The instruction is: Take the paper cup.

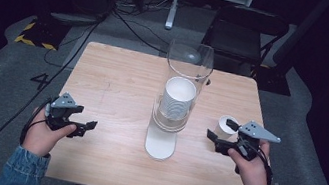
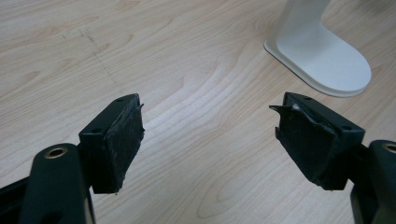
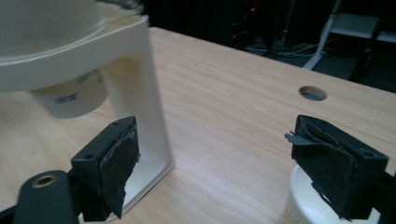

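Holding our left gripper [image 1: 79,128] near the tabletop's [image 1: 117,89] left edge, we keep its jaws apart and empty. Our right gripper [image 1: 218,137] sits near the right edge, jaws apart, just beside a single paper cup [image 1: 226,125]. Between them stands the cup dispenser [image 1: 177,100], stacked cups [image 1: 179,95] inside.
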